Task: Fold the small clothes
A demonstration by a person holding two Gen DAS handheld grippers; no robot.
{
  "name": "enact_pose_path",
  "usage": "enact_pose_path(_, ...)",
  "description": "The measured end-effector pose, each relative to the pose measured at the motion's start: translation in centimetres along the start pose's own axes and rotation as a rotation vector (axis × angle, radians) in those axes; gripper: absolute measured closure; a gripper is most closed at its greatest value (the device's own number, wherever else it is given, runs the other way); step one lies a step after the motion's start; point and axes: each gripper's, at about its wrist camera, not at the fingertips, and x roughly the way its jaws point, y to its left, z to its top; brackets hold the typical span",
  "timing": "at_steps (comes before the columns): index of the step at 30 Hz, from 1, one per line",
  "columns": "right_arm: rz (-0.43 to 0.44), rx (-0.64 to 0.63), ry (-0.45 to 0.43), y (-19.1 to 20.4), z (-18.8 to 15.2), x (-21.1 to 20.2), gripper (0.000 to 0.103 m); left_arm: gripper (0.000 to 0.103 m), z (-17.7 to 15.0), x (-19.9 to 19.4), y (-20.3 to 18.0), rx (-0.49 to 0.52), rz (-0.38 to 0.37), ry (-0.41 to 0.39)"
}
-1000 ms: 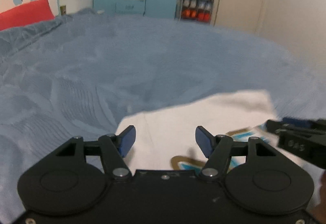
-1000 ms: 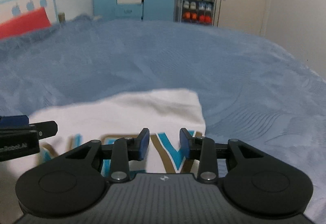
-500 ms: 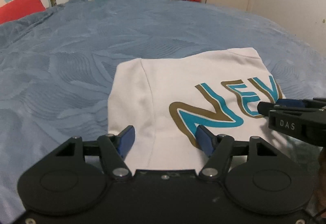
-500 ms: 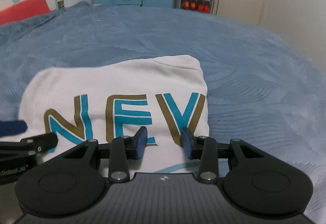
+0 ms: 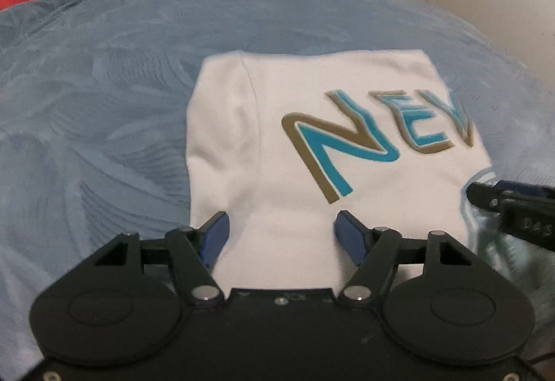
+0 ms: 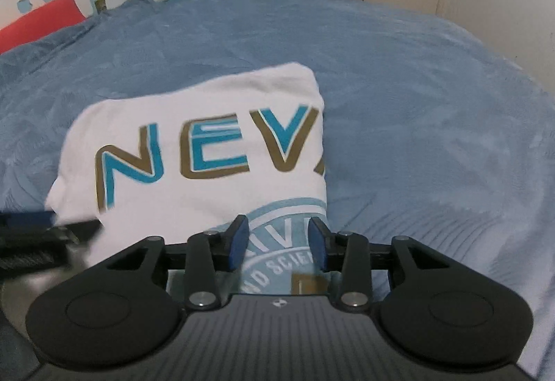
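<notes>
White shirt [image 5: 312, 110] lies folded on the bed just ahead of both tongs.

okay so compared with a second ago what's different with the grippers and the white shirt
Both grippers have tipped down toward the white shirt, which now fills more of each view. The left gripper has just been opening, its jaws wide over the shirt's near edge, gripping nothing. The right gripper is part open, unchanged. The shirt lies folded on the blue bedspread as before.
</notes>
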Motion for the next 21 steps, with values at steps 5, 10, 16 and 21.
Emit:
enact_pose_path(5,-0.015,-0.031,0.019,0.4,0.8,-0.7,0.057,0.032,2.1,-2.1,-0.9,0.039,0.049,0.054)
enact_pose_path(10,0.010,-0.022,0.009,-0.2,1.1,-4.2,0.057,0.032,1.8,-6.0,-1.6,0.069,0.033,0.010)
enact_pose_path(16,0.044,0.030,0.117,-1.4,-2.1,-2.9,0.051,0.029,-2.7,-2.9,-1.6,0.075,0.043,0.139)
enact_pose_path(21,0.105,0.171,0.158,-4.1,-2.0,-2.9,0.049,0.032,-1.5,-5.8,-1.9,0.070,0.057,0.127)
